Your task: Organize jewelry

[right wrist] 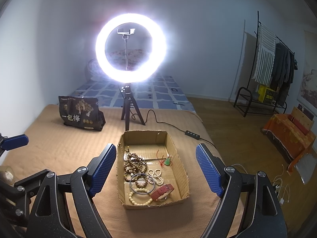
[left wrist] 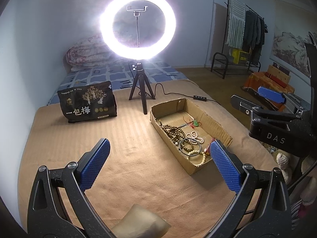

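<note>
A shallow cardboard box (right wrist: 154, 205) lies on a tan blanket (right wrist: 59, 150). Inside it are a brown wooden bead strand (right wrist: 134, 164), white pearl bracelets (right wrist: 156, 175), a green pendant on red cord (right wrist: 168, 161), a dark bangle (right wrist: 141, 184), a cream bead bracelet (right wrist: 138, 198) and a red strap (right wrist: 162, 192). My right gripper (right wrist: 156, 170) hangs open before the box, nothing between its blue pads. My left gripper (left wrist: 160, 166) is open and empty, left of the box (left wrist: 168, 108). The right gripper (left wrist: 257, 99) shows at the right edge of the left wrist view.
A lit ring light (left wrist: 138, 23) on a small tripod (left wrist: 141, 91) stands behind the box, its cable and switch (left wrist: 200, 97) trailing right. A black snack bag (left wrist: 89, 103) stands at the back left. A beige object (left wrist: 138, 222) lies below my left gripper. A clothes rack (left wrist: 245, 31) stands far right.
</note>
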The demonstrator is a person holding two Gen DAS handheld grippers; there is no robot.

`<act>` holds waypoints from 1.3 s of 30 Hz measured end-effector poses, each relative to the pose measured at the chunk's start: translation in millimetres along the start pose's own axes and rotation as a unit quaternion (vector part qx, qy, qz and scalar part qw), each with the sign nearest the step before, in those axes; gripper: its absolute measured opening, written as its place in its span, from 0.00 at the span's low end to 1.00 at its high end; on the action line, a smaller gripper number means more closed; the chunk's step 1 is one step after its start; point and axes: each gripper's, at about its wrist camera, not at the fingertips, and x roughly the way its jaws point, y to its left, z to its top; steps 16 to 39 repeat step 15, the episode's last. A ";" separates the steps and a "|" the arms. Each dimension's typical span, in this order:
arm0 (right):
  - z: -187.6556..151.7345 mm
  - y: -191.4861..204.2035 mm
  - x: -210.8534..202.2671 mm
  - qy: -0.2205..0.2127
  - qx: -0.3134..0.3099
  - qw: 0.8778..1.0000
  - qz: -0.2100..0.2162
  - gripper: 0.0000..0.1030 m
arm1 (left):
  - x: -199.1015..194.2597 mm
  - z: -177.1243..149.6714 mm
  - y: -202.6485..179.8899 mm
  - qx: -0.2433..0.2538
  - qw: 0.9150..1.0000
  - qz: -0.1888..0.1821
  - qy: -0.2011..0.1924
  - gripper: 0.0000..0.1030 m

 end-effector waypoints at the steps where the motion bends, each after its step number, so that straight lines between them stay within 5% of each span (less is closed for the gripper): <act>1: 0.2 0.2 -0.2 0.000 -0.001 1.000 0.000 0.80 | 0.0 0.7 0.2 -0.001 1.000 0.000 0.000 1.00; 39: -0.6 3.1 1.0 0.001 -0.013 1.000 0.001 0.80 | -2.5 -3.0 -0.2 0.007 1.000 0.025 -0.014 1.00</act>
